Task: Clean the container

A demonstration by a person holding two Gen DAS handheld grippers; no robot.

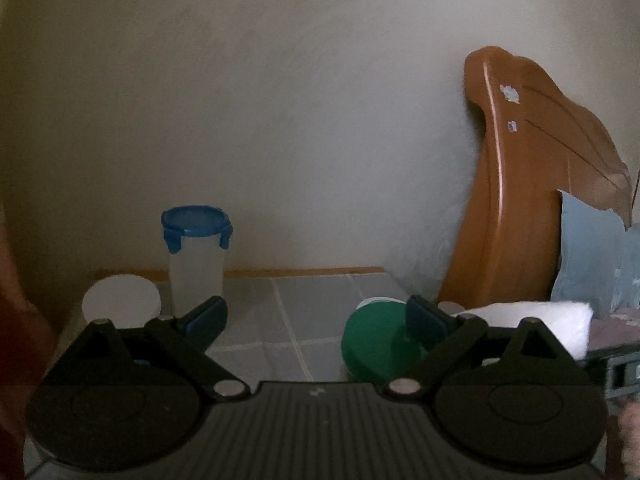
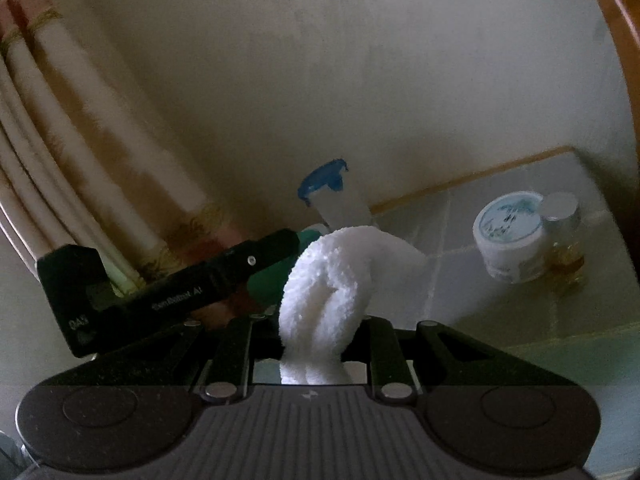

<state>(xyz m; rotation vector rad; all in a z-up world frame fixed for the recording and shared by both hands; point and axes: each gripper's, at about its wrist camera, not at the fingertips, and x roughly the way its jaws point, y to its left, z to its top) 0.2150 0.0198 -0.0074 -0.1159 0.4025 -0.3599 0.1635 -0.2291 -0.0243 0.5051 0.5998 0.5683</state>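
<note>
A grey tiled tabletop (image 1: 320,312) meets a plain matte wall (image 1: 280,120), with a glossy curved wooden headboard (image 1: 520,184) to the right. The left claw (image 1: 316,316) gapes apart above the tiles; a frosted cylindrical container (image 1: 196,268) with a blue clip lid stands just beyond its left finger. A smooth green disc (image 1: 376,344) lies by its right finger. The right claw (image 2: 316,332) is clamped on a fluffy white cloth (image 2: 332,280).

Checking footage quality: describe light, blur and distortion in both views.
Left wrist view: dim, soft focus, fisheye bends the headboard, black corners; blue-lidded container is hazy. Right wrist view: equally dim, white cloth is brightest, curtain is blurred.
</note>
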